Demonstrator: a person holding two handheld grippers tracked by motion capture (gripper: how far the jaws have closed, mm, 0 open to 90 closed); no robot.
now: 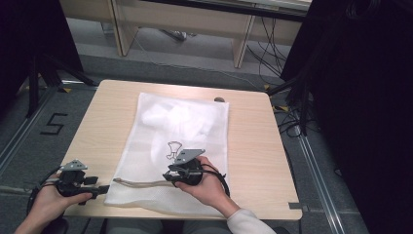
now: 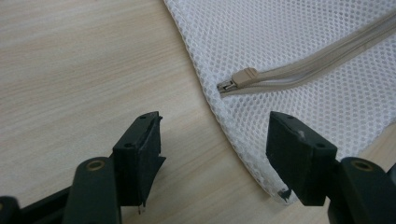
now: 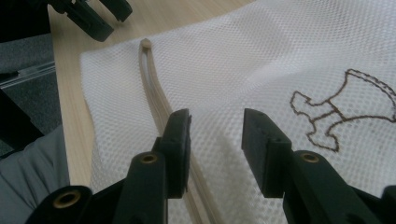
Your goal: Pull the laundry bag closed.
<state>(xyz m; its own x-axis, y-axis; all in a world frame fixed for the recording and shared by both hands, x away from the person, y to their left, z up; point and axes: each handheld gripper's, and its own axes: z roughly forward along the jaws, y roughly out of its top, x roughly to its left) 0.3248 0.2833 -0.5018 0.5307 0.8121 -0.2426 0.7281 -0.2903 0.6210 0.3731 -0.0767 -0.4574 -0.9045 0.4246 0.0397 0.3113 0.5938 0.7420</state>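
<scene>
White mesh laundry bag (image 1: 182, 146) lies flat at the centre of the light wooden table (image 1: 253, 141), with a beige zipper (image 1: 141, 183) running along its near edge. We hold the left gripper (image 2: 215, 154) released just off the bag's near-left corner, jaws apart over bare wood and mesh edge. We hold the right gripper (image 3: 215, 149) above the mesh beside the zipper, jaws parted, grasping nothing.
</scene>
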